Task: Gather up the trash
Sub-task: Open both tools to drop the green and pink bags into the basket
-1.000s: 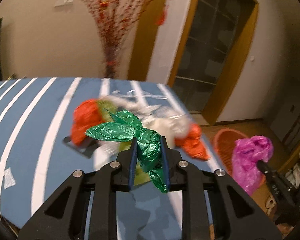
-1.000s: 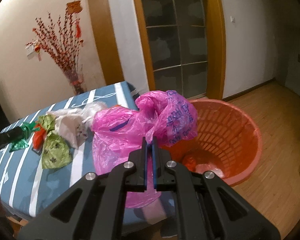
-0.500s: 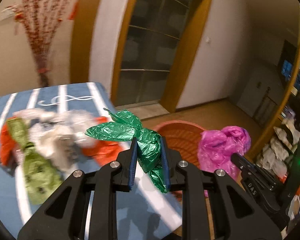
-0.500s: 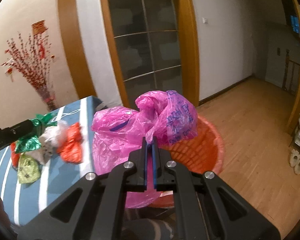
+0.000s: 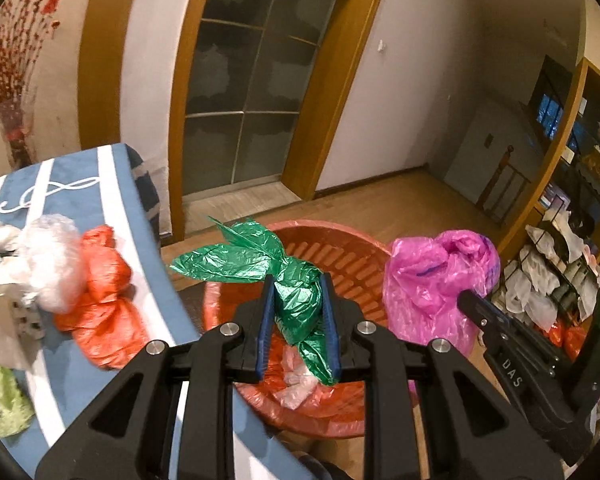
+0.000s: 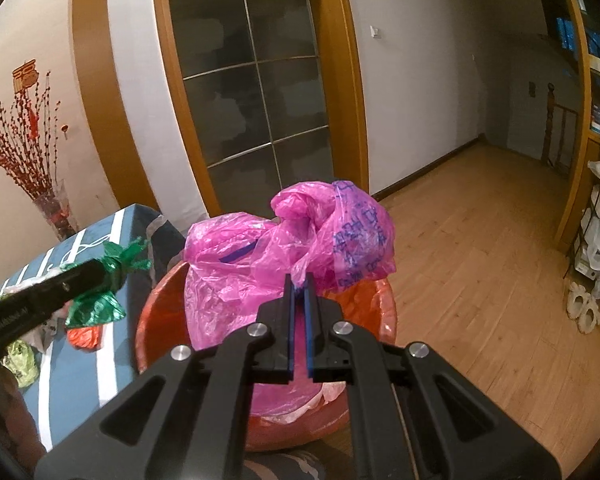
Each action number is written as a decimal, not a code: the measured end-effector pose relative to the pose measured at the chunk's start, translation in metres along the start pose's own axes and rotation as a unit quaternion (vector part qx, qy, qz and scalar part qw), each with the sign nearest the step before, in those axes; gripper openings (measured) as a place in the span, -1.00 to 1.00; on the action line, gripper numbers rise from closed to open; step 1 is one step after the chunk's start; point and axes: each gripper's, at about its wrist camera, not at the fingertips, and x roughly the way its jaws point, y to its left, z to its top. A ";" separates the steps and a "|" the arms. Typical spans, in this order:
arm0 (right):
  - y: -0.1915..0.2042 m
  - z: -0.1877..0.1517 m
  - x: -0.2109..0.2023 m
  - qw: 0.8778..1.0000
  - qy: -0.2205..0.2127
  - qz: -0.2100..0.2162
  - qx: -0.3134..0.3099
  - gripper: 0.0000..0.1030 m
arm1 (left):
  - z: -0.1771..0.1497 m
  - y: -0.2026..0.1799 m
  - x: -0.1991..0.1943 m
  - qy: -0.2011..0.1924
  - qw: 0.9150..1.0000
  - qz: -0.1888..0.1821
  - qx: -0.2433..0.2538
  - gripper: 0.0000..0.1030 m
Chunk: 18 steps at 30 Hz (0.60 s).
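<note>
My left gripper (image 5: pixel 298 280) is shut on a crumpled green plastic bag (image 5: pixel 260 256) and holds it over the orange-red slatted basket (image 5: pixel 340 256). My right gripper (image 6: pixel 299 278) is shut on a pink plastic bag (image 6: pixel 292 236) and holds it above the same basket (image 6: pixel 156 312). The pink bag (image 5: pixel 436 276) also shows at the right in the left wrist view. The green bag (image 6: pixel 100 304) also shows at the left in the right wrist view. White plastic pieces (image 5: pixel 296 380) lie in the basket.
A blue striped table (image 5: pixel 108 184) stands left of the basket, carrying an orange-red bag (image 5: pixel 100 312), white bags (image 5: pixel 28 264) and a light green bag (image 5: pixel 0 396). A glass door (image 6: pixel 252 92) is behind. Shelves with bags (image 5: pixel 556 280) stand at the right. Wood floor (image 6: pixel 480 240) lies beyond.
Both grippers have swung right from over the table to above the basket, carrying the green and pink bags. The table trash has slid to the left of view.
</note>
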 end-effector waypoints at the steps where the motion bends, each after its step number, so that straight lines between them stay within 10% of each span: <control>1: 0.000 0.000 0.003 1.000 0.001 0.000 0.000 -0.89 | 0.000 -0.002 0.002 0.002 1.000 -0.002 0.001 -0.58; 14: -0.002 0.005 0.029 1.000 0.018 0.012 -0.006 -0.83 | -0.001 -0.006 0.033 0.037 0.999 -0.017 0.003 -0.55; 18: -0.006 0.003 0.034 1.000 0.024 0.016 0.000 -0.75 | -0.003 0.000 0.038 0.049 0.999 -0.015 -0.012 -0.26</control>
